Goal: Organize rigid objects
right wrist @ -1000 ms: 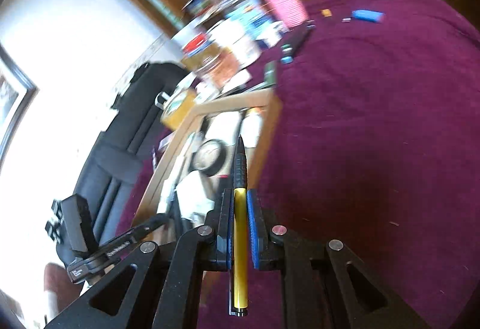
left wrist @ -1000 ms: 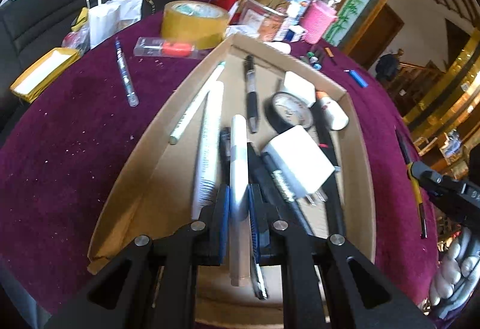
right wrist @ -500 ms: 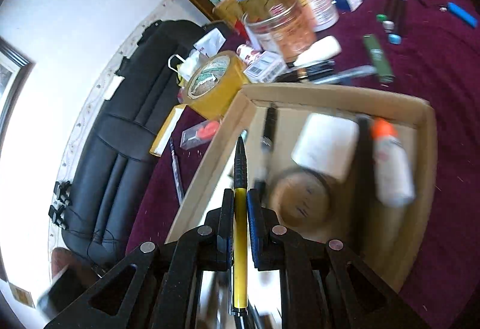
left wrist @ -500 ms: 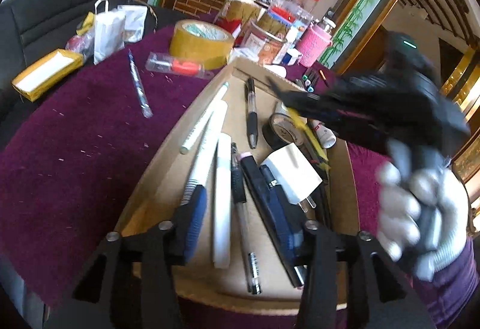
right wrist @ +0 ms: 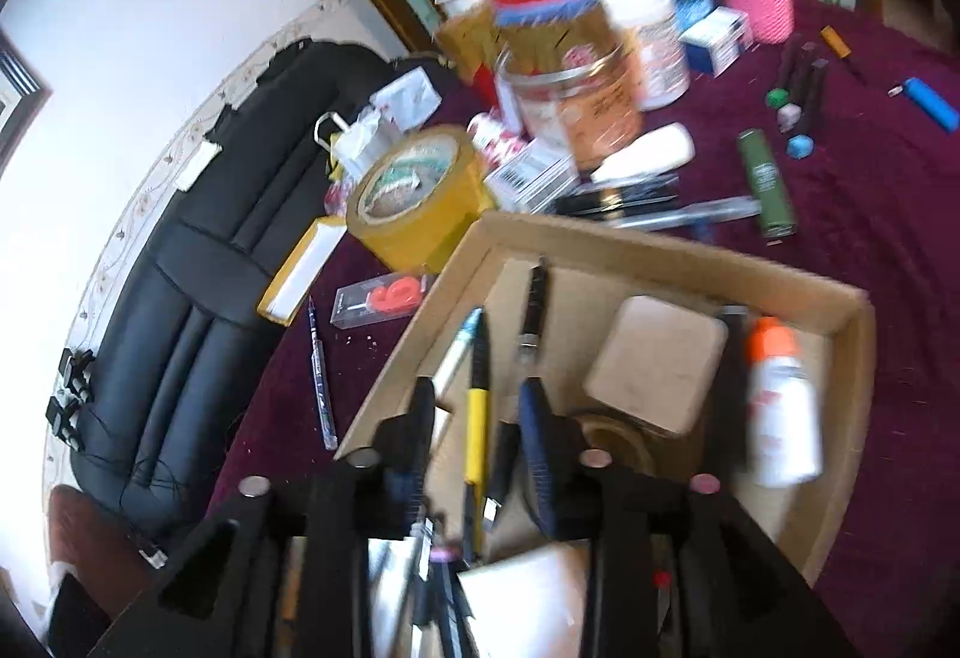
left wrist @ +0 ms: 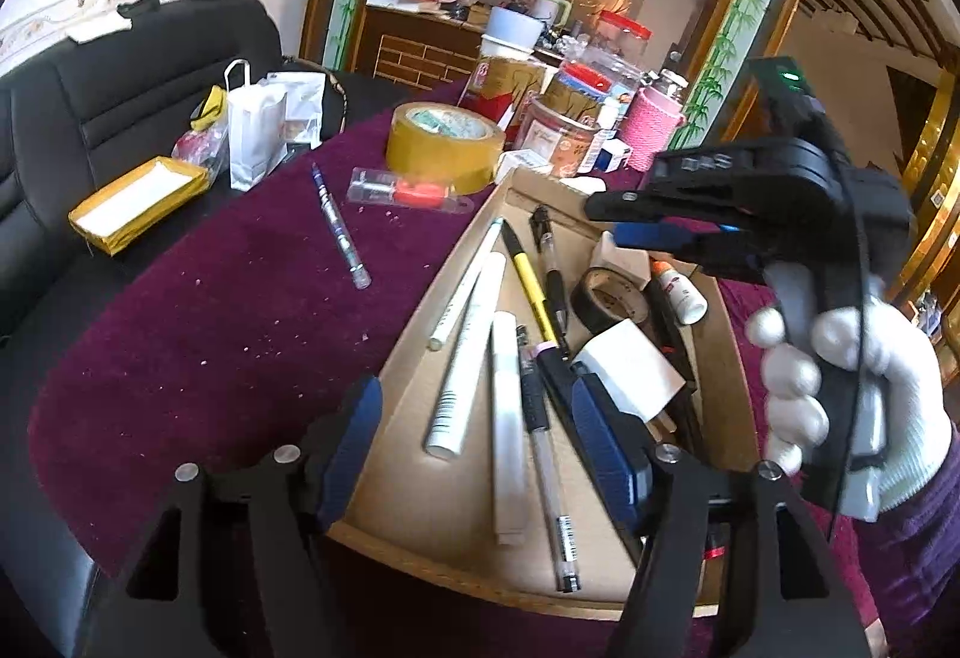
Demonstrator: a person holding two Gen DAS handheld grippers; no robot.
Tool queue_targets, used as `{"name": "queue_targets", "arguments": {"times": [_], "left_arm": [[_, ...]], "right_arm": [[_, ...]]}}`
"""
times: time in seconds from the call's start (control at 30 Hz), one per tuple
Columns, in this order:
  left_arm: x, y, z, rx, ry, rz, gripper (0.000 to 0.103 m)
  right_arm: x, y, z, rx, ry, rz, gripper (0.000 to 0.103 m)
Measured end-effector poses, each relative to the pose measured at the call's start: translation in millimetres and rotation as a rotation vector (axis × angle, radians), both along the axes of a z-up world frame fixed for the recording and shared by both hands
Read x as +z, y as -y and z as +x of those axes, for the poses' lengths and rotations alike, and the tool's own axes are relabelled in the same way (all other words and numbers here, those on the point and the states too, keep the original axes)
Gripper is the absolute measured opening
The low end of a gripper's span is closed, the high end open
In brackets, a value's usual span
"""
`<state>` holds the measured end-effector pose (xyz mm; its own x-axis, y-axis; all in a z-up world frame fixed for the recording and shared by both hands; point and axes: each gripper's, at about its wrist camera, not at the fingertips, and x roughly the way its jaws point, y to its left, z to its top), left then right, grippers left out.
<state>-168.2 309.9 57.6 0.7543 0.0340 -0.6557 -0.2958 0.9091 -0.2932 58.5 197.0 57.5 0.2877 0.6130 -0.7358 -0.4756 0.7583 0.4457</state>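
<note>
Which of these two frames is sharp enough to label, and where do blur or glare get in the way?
Left wrist view: mostly sharp, pens in the cardboard box are crisp; ceiling lights blow out at top, and fisheye bends the edges. Right wrist view: motion-blurred throughout, the jars and white bottle smeared, the left wall overexposed; the yellow pen is still recognisable.

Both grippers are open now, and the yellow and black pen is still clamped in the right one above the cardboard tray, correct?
Not quite. Both grippers are open, but the right gripper has let go: the yellow and black pen lies loose in the cardboard tray, among the other pens. The left wrist view shows it resting there; the right wrist view shows the fingers spread either side of it.
</note>
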Motion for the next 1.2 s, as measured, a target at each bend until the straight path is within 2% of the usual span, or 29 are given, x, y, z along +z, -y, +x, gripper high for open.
{"name": "queue_targets", "arguments": {"times": [0.03,0.1,0.13,0.2,0.23,0.27,0.3,0.33,0.37,0.43,0.53,0.6,0.73,0.83,1.2], "left_arm": [[3,3,-1,0.004,0.009,0.015,0.066],[15,13,-6,0.041,0.048,0.08,0.066],[23,18,-11,0.079,0.071,0.134,0.066],[46,34,-30,0.202,0.163,0.289,0.078],[58,42,-41,0.248,0.228,0.341,0.096],[72,53,-55,0.273,0.325,0.377,0.103],[80,60,-66,0.273,0.409,0.388,0.103],[86,67,-75,0.26,0.485,0.385,0.103],[90,73,-78,0.246,0.525,0.374,0.103],[93,80,-65,0.206,0.467,0.355,0.103],[84,88,-40,0.085,0.326,0.267,0.103],[79,94,-34,0.055,0.294,0.231,0.103],[69,115,-25,0.009,0.211,0.228,0.103],[59,129,-18,-0.023,0.128,0.253,0.103],[41,124,-6,0.037,0.012,0.209,0.103]], "right_arm": [[6,12,-7,-0.007,0.034,0.001,0.04],[16,32,-20,-0.017,0.102,-0.009,0.051],[21,41,-27,-0.026,0.137,-0.018,0.055],[31,66,-47,-0.058,0.239,-0.046,0.068],[35,79,-58,-0.08,0.29,-0.06,0.071],[39,88,-65,-0.097,0.326,-0.07,0.078],[43,99,-74,-0.122,0.374,-0.085,0.086],[46,112,-87,-0.158,0.429,-0.106,0.089],[46,118,-94,-0.177,0.455,-0.115,0.092],[47,136,-110,-0.232,0.506,-0.135,0.093],[46,154,-121,-0.267,0.517,-0.144,0.093],[42,165,-126,-0.28,0.526,-0.159,0.093],[35,178,-134,-0.3,0.545,-0.202,0.093],[31,184,-140,-0.298,0.549,-0.219,0.093],[27,184,-156,-0.278,0.594,-0.28,0.094]]}}
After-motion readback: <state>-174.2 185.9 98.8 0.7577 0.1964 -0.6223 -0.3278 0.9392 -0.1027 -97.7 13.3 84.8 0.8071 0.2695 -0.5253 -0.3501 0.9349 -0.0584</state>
